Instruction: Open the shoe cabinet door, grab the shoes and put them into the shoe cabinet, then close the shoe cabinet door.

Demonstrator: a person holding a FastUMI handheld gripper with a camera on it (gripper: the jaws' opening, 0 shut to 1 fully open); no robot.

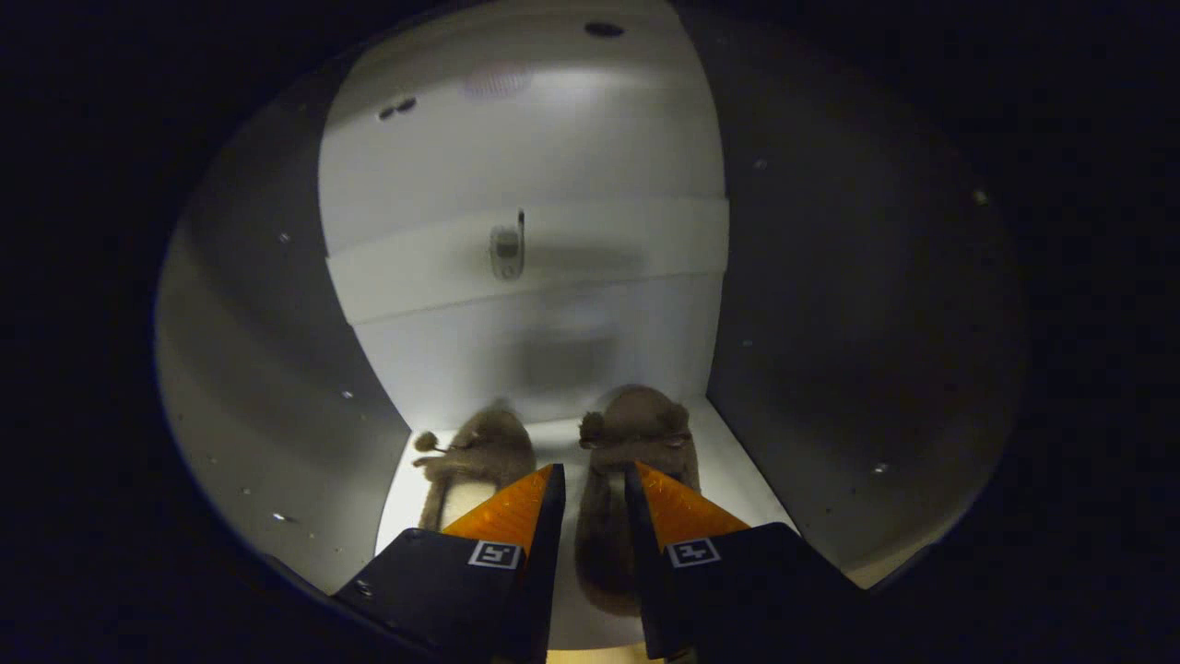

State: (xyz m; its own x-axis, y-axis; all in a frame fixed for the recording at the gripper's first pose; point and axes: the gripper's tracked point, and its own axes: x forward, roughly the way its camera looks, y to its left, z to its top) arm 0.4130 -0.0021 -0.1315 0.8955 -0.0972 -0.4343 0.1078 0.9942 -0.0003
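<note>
Two fuzzy shoes point(562, 461) sat side by side on the cabinet point(525, 323) floor, toes toward the back wall, long axes in line with the gripper point(593, 480). Its fingers stood slightly apart, straddling the right shoe's inner edge; whether they pinched it was unclear. No legible writing showed.

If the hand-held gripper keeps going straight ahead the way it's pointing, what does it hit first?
Probably the toe of the brown fuzzy slipper lying between the hand-held gripper's fingers, then the cabinet's white back wall beyond. Depth is unclear, and whether the fingers press the slipper is uncertain.
</note>
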